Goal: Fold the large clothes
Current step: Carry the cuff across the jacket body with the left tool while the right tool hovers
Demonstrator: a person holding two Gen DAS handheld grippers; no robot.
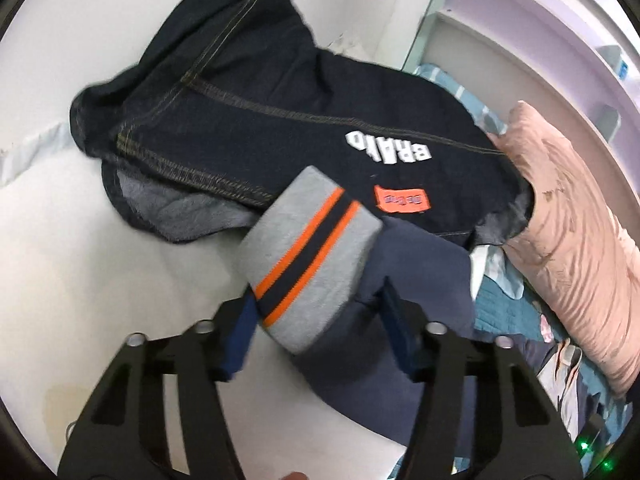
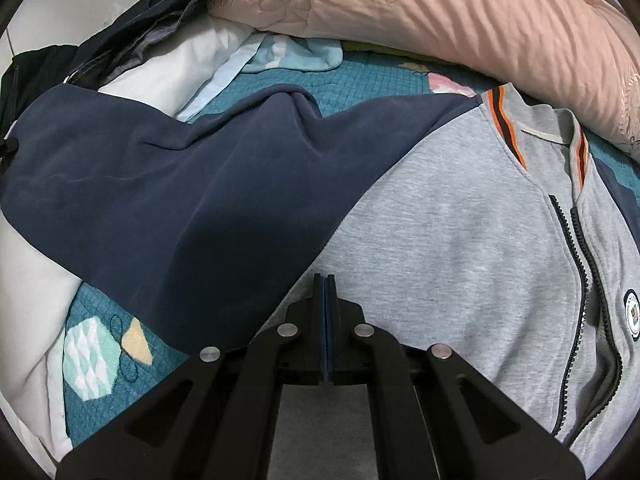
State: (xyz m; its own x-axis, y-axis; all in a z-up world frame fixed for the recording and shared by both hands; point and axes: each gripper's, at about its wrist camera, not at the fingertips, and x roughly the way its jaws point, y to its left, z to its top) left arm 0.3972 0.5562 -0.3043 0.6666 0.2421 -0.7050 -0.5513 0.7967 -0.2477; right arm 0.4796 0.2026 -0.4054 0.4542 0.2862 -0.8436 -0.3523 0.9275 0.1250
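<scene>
A grey and navy zip jacket (image 2: 460,240) lies spread on the bed, its navy sleeve (image 2: 168,200) stretched to the left. My right gripper (image 2: 325,280) is shut and empty, its tips over the jacket where grey meets navy. In the left wrist view my left gripper (image 1: 316,316) is open, with the sleeve's grey cuff (image 1: 308,256), striped orange and navy, lying between its fingers. Whether the fingers touch the cuff I cannot tell.
A dark denim jacket (image 1: 248,120) with white letters lies beyond the cuff on a white sheet (image 1: 80,260). A pink pillow (image 1: 572,216) (image 2: 460,12) lies along the bed's edge. A teal quilted cover (image 2: 360,76) is under the jacket. Purple shelves (image 1: 540,40) stand behind.
</scene>
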